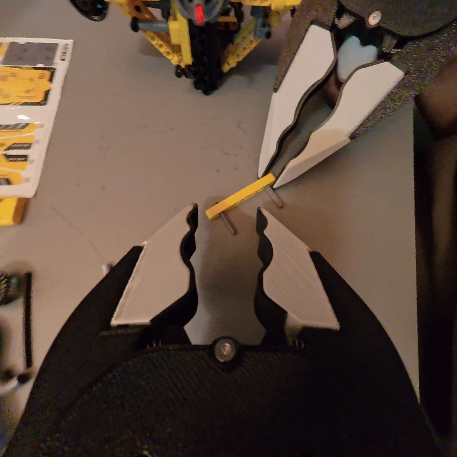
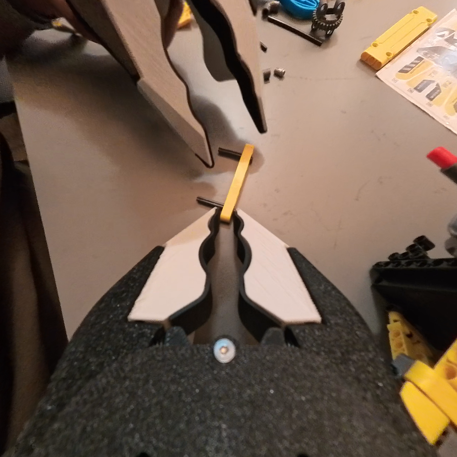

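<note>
Yellow beam (image 2: 237, 184): thin flat toy-brick strip with two dark axle pins (image 2: 211, 201) through it, one near each end, both projecting to one side. Landmark for all positions below.

Right tool (image 2: 226, 214): narrowed onto one end of the beam, tips pinching that end; beam's long axis continuing straight out from the tips, away from the wrist. In the left wrist view, same tool (image 1: 268, 180) at upper right, with the beam (image 1: 241, 195) slanting down-left from its tips. Whether the beam's free end rests on the grey counter (image 1: 138, 138) or hangs just above it: cannot tell.

Left tool (image 1: 227, 207): spread wide, holding nothing, tips either side of the beam's free end and just short of it; free-end pin (image 1: 228, 223) lying within the gap. From the right wrist view, same tool (image 2: 236, 146) descending from above, one tip just beside the far pin, the other near the beam's far end, apart from both.

Critical relation: beam aligned between the two tools, gripped end toward the right, free end toward the left; right in contact, left near but apart.

Surroundings: beyond the beam, a yellow-and-black brick model (image 1: 195, 42); farther off to its side, a sticker sheet (image 1: 27, 111), a yellow panel (image 2: 398, 37) and loose dark parts (image 2: 324, 19).
</note>
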